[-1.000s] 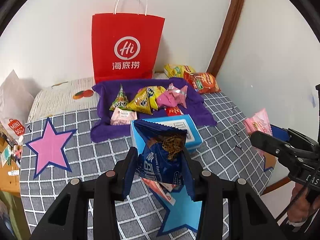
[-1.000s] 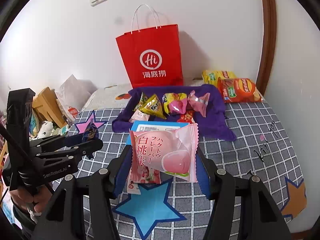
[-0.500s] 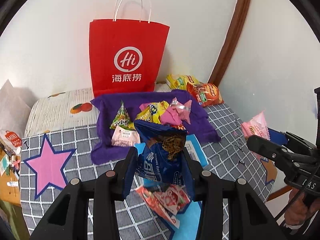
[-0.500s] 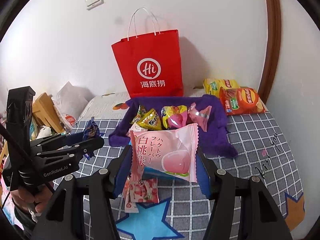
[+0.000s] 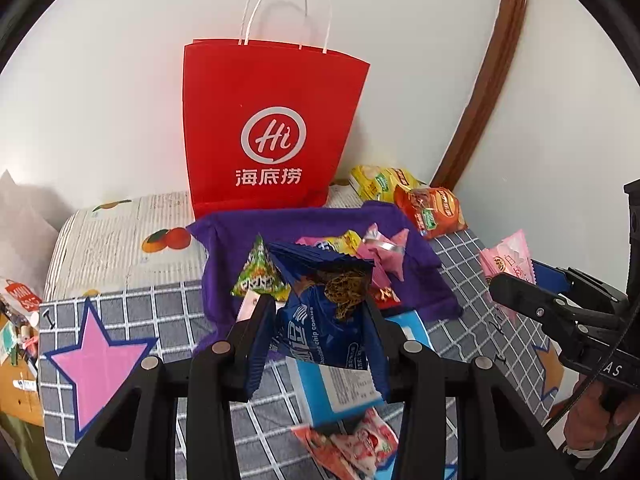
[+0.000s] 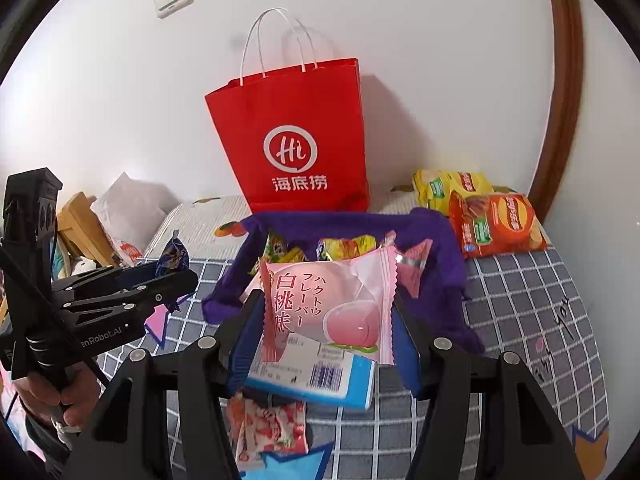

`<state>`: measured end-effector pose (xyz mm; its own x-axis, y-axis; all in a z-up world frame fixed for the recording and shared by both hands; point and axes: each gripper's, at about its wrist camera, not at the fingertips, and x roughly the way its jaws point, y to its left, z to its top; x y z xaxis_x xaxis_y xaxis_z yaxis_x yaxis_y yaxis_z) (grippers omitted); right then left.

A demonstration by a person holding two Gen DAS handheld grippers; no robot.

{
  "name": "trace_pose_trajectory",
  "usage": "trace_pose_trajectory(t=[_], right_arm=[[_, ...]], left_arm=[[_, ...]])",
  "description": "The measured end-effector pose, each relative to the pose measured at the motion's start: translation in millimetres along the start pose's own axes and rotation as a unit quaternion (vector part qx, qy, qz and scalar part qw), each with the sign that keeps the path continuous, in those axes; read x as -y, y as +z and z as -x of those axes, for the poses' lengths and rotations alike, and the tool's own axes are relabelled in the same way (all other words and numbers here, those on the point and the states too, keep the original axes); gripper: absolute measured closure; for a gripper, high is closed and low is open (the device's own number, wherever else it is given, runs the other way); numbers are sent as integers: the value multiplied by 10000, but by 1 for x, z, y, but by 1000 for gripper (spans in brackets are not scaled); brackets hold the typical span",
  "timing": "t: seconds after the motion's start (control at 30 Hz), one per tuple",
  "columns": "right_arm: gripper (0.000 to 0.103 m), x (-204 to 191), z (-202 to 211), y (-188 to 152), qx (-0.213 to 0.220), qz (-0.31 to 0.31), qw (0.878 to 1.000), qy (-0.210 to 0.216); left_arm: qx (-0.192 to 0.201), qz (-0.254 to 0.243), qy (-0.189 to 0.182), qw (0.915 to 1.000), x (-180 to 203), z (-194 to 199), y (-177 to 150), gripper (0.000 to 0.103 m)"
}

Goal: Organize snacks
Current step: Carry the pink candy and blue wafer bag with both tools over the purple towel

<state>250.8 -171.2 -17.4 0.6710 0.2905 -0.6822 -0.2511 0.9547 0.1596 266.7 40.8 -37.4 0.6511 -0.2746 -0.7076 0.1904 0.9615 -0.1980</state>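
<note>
My left hand-held gripper [image 5: 320, 336] is clenched on a blue cookie packet [image 5: 324, 320], and my right hand-held gripper [image 6: 328, 320] clamps a pink peach candy packet [image 6: 332, 304]. Both packets hang above the purple cloth [image 6: 440, 280] of snacks, in front of the red paper bag [image 5: 272, 128].

Matt red paper bag [image 5: 272, 128], glossy plastic peach packet [image 6: 332, 304], purple cloth [image 6: 440, 280]

Blue cookie packet [image 5: 324, 332], pink peach packet [image 6: 332, 304], aloft.
</note>
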Motion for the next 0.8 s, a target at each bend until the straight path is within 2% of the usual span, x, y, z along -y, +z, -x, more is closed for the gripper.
trace_pose_trajectory(t=[0.47,0.63,0.7,0.8], right_arm=[[44,15,-53,38,-92,29,9999,45],[44,17,-76,52,-144,55,9999,77],[44,17,-84,58,-146,103,9998,104],[44,18,-96,65,-96,185,9997,104]], left_arm=[[-30,85,-63,9999,-15,-54,42,63],[-19,108,94,9999,-25,-72,46,63],[-126,144,168,9997,-29,-79,46,63],[-170,183,100,9996,-32,-84,44,63]])
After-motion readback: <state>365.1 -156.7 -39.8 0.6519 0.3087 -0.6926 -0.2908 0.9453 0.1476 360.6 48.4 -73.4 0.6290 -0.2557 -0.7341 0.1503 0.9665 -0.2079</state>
